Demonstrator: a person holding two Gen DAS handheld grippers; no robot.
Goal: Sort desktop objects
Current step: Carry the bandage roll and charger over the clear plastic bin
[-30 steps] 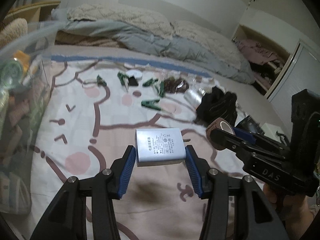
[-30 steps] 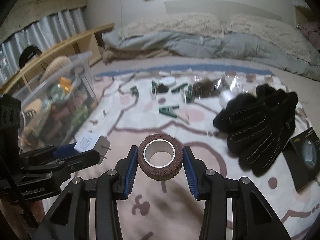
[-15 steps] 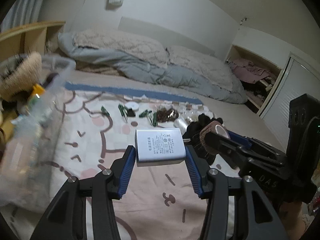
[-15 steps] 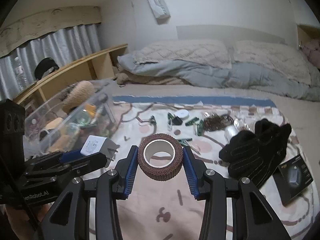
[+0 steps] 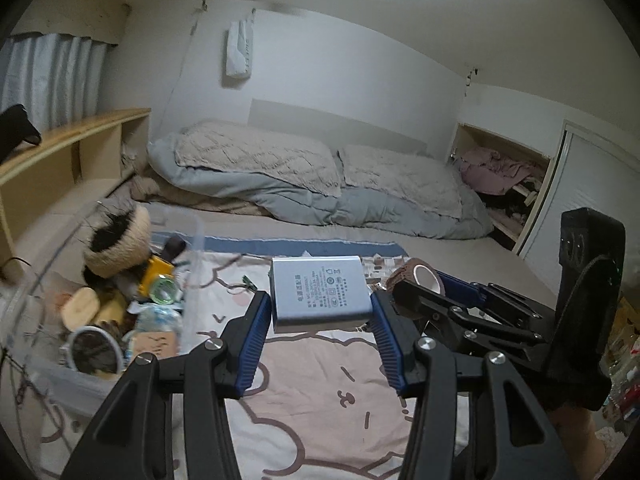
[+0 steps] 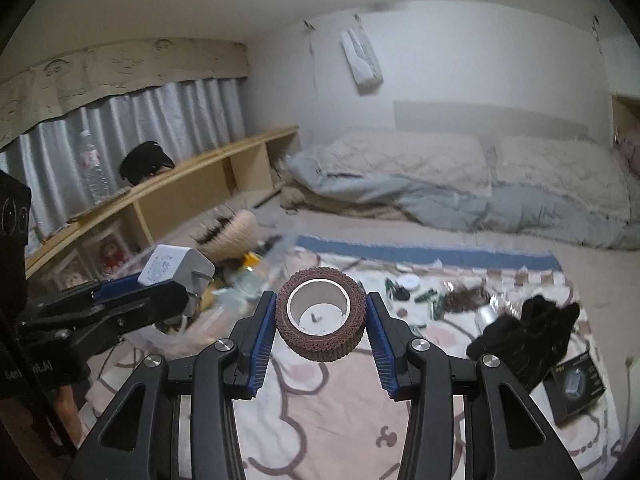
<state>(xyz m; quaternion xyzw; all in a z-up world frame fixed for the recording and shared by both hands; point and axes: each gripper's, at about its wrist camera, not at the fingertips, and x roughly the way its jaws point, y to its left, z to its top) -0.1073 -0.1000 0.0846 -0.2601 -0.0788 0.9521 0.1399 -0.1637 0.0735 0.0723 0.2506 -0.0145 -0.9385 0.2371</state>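
My left gripper (image 5: 318,308) is shut on a white power adapter (image 5: 318,293) and holds it in the air above the patterned sheet, just right of the clear storage bin (image 5: 192,248). The adapter also shows in the right wrist view (image 6: 174,266), over the bin's contents. My right gripper (image 6: 320,316) is shut on a brown tape roll (image 6: 320,334) and holds it raised, beside the left gripper. The roll shows in the left wrist view (image 5: 416,276) at the right.
The bin holds a straw brush (image 5: 116,240), a yellow item (image 5: 154,276), a small mirror (image 5: 94,350) and several other things. On the sheet lie black gloves (image 6: 524,336), green clips (image 6: 428,296), a black box (image 6: 576,384). Bedding (image 6: 460,184) lies behind; a wooden shelf (image 6: 180,196) at left.
Both grippers have risen and tilted up with their objects still held. The view went from the sheet to the room. The left gripper has come nearer to the bin.
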